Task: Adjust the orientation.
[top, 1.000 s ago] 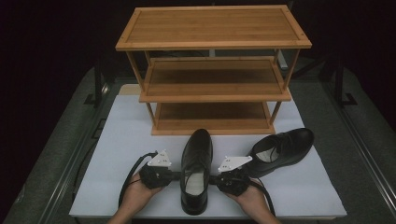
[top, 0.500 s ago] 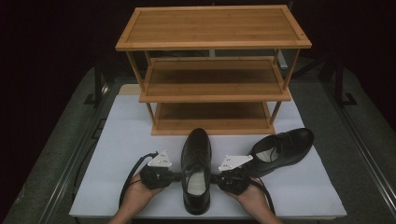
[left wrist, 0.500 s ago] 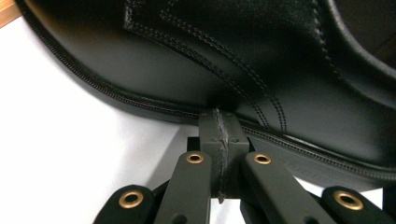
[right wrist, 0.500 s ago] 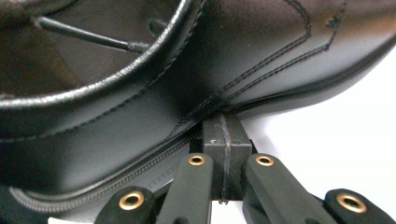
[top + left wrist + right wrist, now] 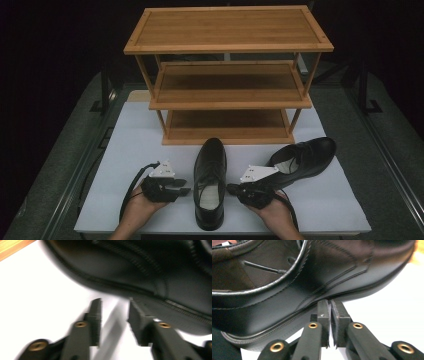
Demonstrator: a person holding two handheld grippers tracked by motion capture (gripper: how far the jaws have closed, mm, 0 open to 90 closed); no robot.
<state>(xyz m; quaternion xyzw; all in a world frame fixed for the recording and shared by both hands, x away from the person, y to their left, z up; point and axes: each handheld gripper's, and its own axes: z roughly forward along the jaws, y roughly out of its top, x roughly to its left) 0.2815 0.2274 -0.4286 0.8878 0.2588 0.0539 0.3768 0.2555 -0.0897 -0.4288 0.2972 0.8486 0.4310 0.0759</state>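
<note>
A black leather dress shoe [image 5: 210, 185] lies in the middle of the white mat [image 5: 135, 145], toe toward the rack. My left gripper [image 5: 187, 187] points at its left side; in the left gripper view this gripper [image 5: 114, 305] is open, its jaws a short way from the shoe's side [image 5: 150, 272] with nothing between them. My right gripper [image 5: 230, 189] points at the shoe's right side. In the right gripper view that gripper [image 5: 329, 303] is shut, its tips against the sole edge of the shoe [image 5: 317, 277]. A second black shoe [image 5: 305, 157] lies to the right, angled.
A three-shelf wooden shoe rack [image 5: 227, 75] stands at the back of the mat, its shelves bare. Dark grey table edges [image 5: 380, 150] flank the mat. A hand [image 5: 137, 215] holds each gripper at the front edge.
</note>
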